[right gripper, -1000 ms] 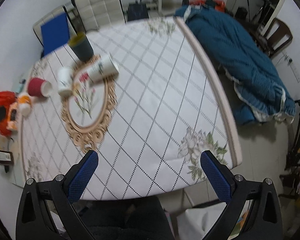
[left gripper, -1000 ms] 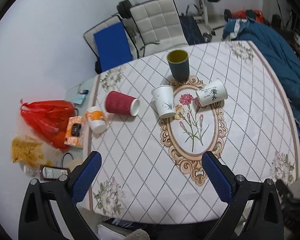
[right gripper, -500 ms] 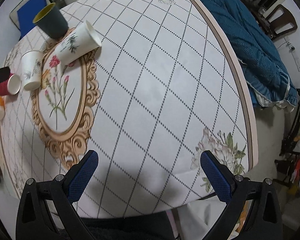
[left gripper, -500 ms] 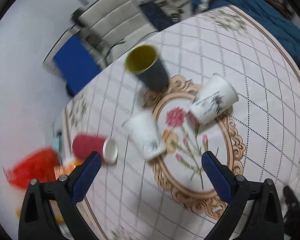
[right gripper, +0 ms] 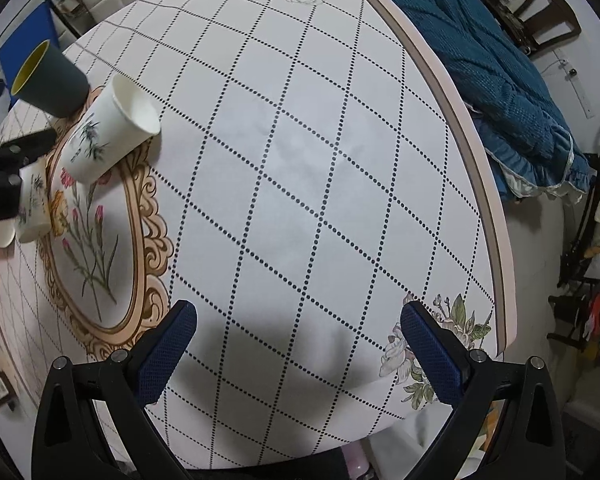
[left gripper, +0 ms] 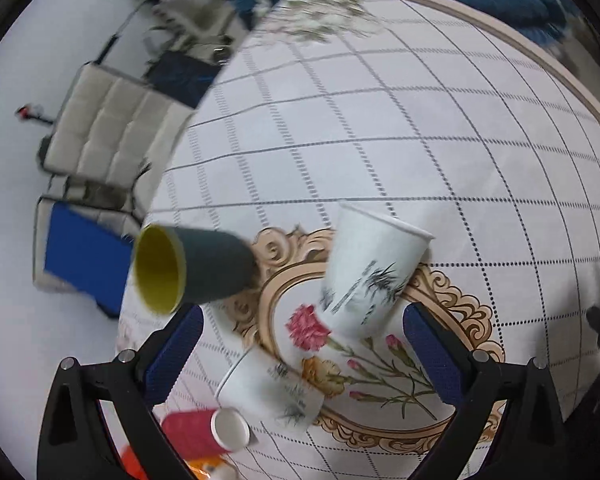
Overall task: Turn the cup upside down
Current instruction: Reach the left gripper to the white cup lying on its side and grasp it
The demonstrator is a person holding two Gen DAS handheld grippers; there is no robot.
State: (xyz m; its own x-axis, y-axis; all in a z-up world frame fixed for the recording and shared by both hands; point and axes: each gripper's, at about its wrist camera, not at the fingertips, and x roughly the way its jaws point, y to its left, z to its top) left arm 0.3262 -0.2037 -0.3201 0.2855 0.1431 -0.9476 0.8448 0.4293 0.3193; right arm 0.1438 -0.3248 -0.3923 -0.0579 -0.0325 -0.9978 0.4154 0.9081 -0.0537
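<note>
Table [right gripper: 300, 184]: cloth with dotted diamond grid and 1 oval floral medallion [left gripper: 364, 360].

Cups, 4 counted:
- 1 dark cup [left gripper: 196, 266] with yellow interior, upright at the medallion's far edge.
- 1 white printed cup [left gripper: 366, 276] lying on its side on the medallion, just beside the dark cup, mouth toward the bare cloth.
- 1 second white printed cup [left gripper: 272, 392], standing, nearer the left gripper.
- 1 red cup [left gripper: 204, 432] on its side, touching or just beside that cup.

Surroundings: 1 quilted white chair [left gripper: 112, 132], 1 blue panel [left gripper: 80, 256], 1 blue blanket [right gripper: 492, 64] along the table's far side.

Left gripper [left gripper: 300, 344]: fingers spread wide, empty, above the cups.
Right gripper [right gripper: 298, 340]: fingers spread wide, empty, over bare cloth, well apart from the cups.
</note>
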